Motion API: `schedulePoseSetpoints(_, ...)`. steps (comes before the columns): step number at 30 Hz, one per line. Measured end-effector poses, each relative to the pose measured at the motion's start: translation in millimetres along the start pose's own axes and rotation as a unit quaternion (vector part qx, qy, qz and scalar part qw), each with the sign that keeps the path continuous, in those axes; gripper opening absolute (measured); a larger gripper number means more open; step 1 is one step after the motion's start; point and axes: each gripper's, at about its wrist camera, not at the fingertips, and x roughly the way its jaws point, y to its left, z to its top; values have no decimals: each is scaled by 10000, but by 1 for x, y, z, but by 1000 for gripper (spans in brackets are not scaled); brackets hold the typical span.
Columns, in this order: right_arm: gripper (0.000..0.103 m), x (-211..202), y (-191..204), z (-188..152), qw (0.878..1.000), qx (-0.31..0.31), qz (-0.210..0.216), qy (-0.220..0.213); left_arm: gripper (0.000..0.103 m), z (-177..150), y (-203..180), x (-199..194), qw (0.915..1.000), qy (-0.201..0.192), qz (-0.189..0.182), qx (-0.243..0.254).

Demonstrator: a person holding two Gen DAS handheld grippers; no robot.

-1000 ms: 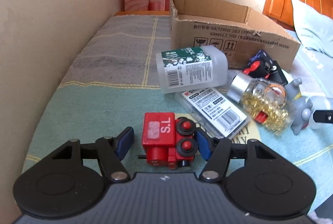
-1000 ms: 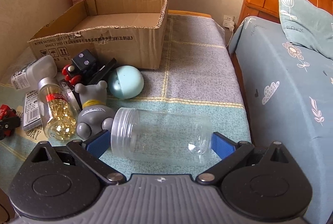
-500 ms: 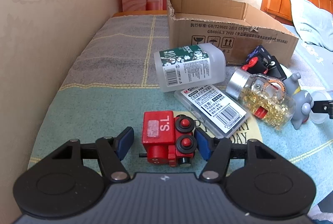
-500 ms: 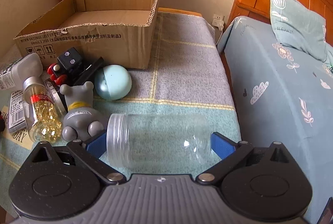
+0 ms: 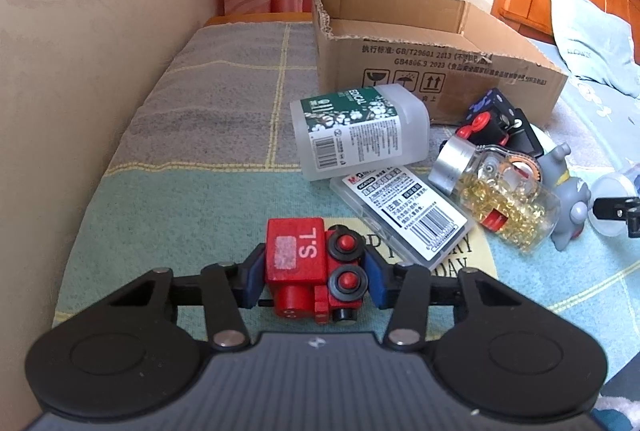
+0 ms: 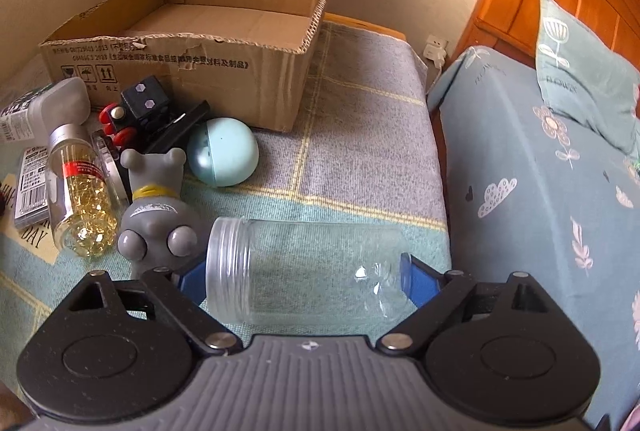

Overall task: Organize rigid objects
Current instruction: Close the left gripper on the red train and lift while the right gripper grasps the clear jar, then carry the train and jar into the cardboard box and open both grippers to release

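Note:
My left gripper (image 5: pixel 314 281) is shut on a red toy train (image 5: pixel 314 273) marked "S.L", its blue pads pressing both sides. My right gripper (image 6: pixel 304 279) is shut on a clear plastic jar (image 6: pixel 304 267) lying on its side, held end to end between the blue pads. An open cardboard box (image 5: pixel 432 59) stands at the back of the table; it also shows in the right wrist view (image 6: pixel 192 47). The right gripper and jar tip show at the left wrist view's right edge (image 5: pixel 616 209).
Loose items lie before the box: a white bottle with green label (image 5: pixel 360 129), a flat clear case (image 5: pixel 404 209), a bottle of gold beads (image 6: pixel 78 187), a grey toy dog (image 6: pixel 156 207), a teal egg (image 6: pixel 222 151), a black dice toy (image 6: pixel 146 103). A wall runs along the left; a bed (image 6: pixel 540 171) lies right.
The left gripper's fingers have closed onto the red train. The right gripper has lifted the jar slightly and both views have shifted a little toward the box.

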Motion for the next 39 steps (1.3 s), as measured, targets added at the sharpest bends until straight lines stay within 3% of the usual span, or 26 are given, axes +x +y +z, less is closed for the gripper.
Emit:
schedulePoseSetpoints(9, 96, -9, -7, 9, 9995, -291, 122, 4, 48, 8, 5, -6, 9997, 206, -14, 153)
schedulePoseSetpoints(16, 96, -24, -11, 24, 9984, -394, 365, -189, 48, 33, 3, -29, 9992, -1, -227, 334)
schedulePoseSetpoints(25, 96, -46, -14, 60, 9924, -458, 928, -666, 48, 107, -21, -39, 9937, -641, -551, 732)
schedulePoseSetpoints(29, 96, -49, -15, 78, 9898, -506, 977, -911, 48, 142, -38, -28, 9890, -842, -605, 1054)
schedulePoseSetpoints(39, 96, -45, -27, 110, 9885, -359, 942, -1131, 48, 218, -63, 34, 9886, -761, -341, 1252)
